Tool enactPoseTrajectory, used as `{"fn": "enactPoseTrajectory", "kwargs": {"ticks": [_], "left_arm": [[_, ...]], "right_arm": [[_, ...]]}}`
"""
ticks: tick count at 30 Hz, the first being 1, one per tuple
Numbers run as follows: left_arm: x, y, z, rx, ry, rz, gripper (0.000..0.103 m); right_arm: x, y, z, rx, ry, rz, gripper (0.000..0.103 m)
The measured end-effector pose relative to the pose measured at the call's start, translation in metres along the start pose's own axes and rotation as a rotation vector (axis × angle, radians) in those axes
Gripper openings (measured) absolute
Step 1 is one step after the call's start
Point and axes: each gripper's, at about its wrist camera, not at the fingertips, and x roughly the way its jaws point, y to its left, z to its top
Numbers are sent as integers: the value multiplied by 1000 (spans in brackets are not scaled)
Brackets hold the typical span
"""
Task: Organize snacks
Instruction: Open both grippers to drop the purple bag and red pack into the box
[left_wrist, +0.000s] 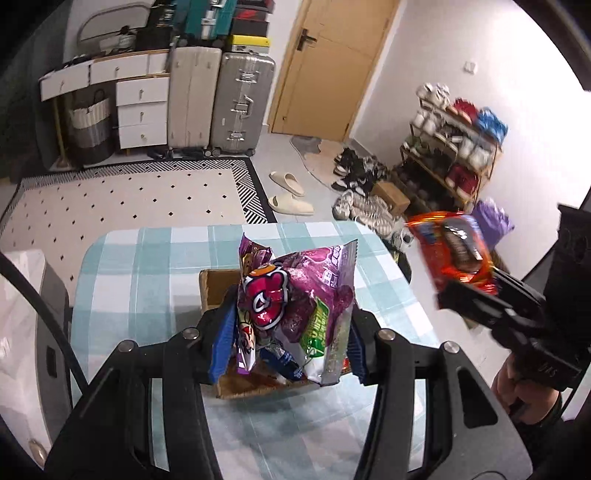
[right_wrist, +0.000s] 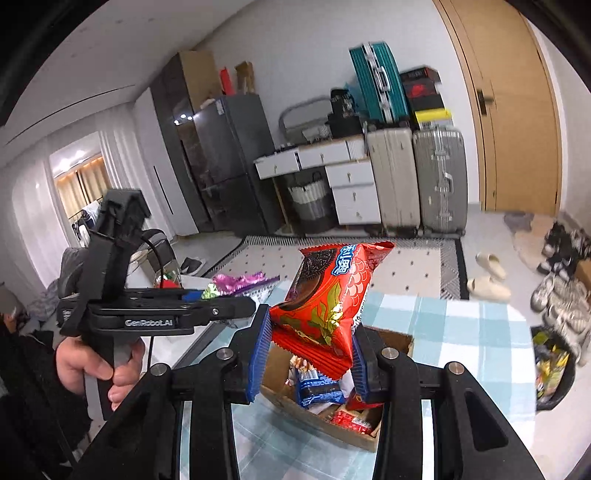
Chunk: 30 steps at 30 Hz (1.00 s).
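Left gripper (left_wrist: 288, 332) pinches purple snack packets (left_wrist: 295, 291), lifted above cardboard box (left_wrist: 208, 291) on checked tablecloth (left_wrist: 147, 266). Right gripper (right_wrist: 306, 354) pinches red cookie packet (right_wrist: 328, 299) above same box, right side.

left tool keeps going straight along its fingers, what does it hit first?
Probably the cardboard box of snacks on the checked table, just beyond the purple packets the left tool holds. Depth is unclear.
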Motion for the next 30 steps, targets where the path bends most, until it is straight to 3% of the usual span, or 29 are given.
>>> {"fn": "enactPoseTrajectory", "kwargs": {"ticks": [14, 24, 30], "left_arm": [[88, 11, 0, -37, 99, -14, 47], [115, 18, -5, -36, 133, -15, 48], [132, 24, -8, -46, 169, -9, 49]], "right_arm": [[69, -30, -24, 37, 120, -19, 38], [97, -38, -44, 35, 176, -17, 39], [106, -40, -50, 16, 187, -43, 52]]}}
